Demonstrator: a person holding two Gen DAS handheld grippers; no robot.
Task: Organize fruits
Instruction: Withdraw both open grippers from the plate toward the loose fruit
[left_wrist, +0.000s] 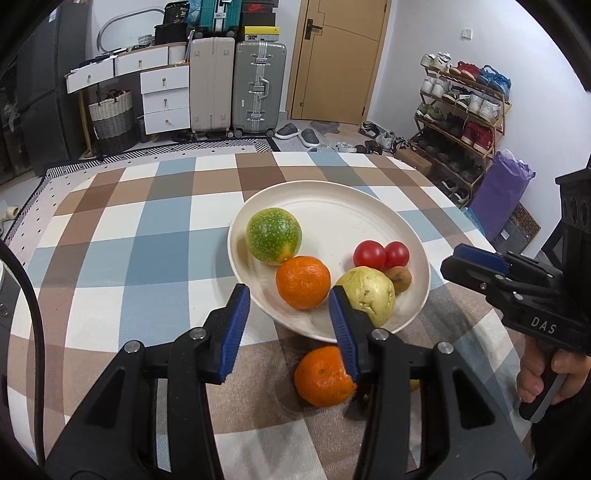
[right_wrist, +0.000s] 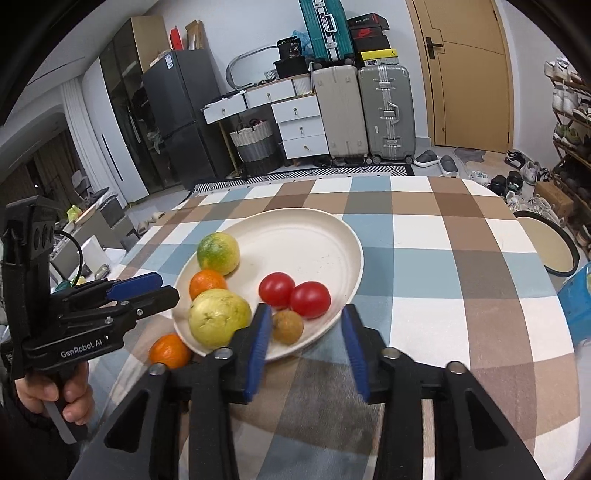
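Note:
A cream plate (left_wrist: 351, 206) (right_wrist: 314, 236) on the checked tablecloth holds a green speckled fruit (left_wrist: 273, 236) (right_wrist: 218, 253), an orange (left_wrist: 303, 282) (right_wrist: 207, 282), a yellow-green guava (left_wrist: 369, 293) (right_wrist: 218, 317), two red tomatoes (left_wrist: 380, 254) (right_wrist: 293, 295) and a small brown fruit (left_wrist: 399, 278) (right_wrist: 287, 326). A second orange (left_wrist: 321, 376) (right_wrist: 170, 350) lies on the cloth just off the plate's near rim. My left gripper (left_wrist: 291, 328) (right_wrist: 147, 286) is open and empty above that rim, over the loose orange. My right gripper (right_wrist: 304, 347) (left_wrist: 469, 264) is open and empty at the plate's near right edge.
The table (left_wrist: 147, 229) is covered with a blue, brown and white checked cloth. A round stool (right_wrist: 546, 243) and a blue basket (right_wrist: 580, 295) stand off the table's right side. Suitcases, drawers, a shoe rack and a door are in the background.

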